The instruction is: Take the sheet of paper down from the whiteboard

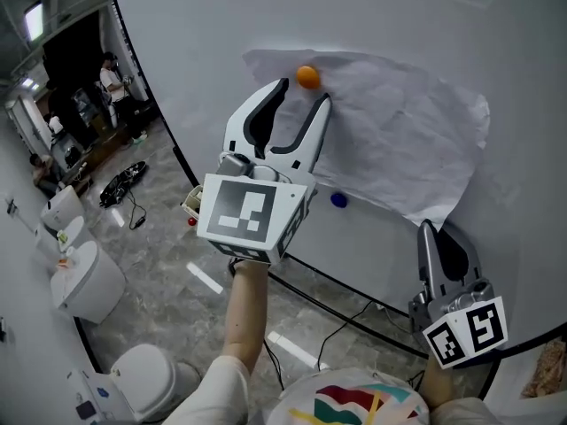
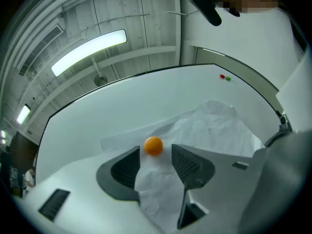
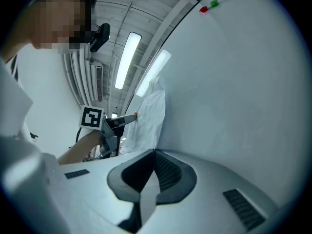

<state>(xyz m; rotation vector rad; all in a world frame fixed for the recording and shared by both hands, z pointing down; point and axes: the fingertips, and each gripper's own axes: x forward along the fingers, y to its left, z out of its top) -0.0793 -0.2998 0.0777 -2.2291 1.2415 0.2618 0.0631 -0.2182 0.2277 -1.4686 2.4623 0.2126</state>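
A crumpled white sheet of paper [image 1: 399, 140] hangs on the whiteboard [image 1: 195, 51]. An orange magnet [image 1: 307, 77] pins its upper left corner. My left gripper [image 1: 302, 93] is open, its jaws standing either side of the paper just below that magnet; nothing is pinched. In the left gripper view the orange magnet [image 2: 153, 146] sits just beyond the tips of my left gripper [image 2: 155, 155]. My right gripper [image 1: 427, 228] is shut on the sheet's lower right corner. In the right gripper view a strip of paper [image 3: 146, 189] shows between the jaws of my right gripper [image 3: 153, 152].
A blue magnet [image 1: 338, 200] sits on the board just under the paper's lower edge. Small red and green magnets [image 2: 224, 77] are higher on the board. Below the board's black frame [image 1: 345, 286] lie cables [image 1: 122, 184], white stools [image 1: 89, 277] and a tiled floor.
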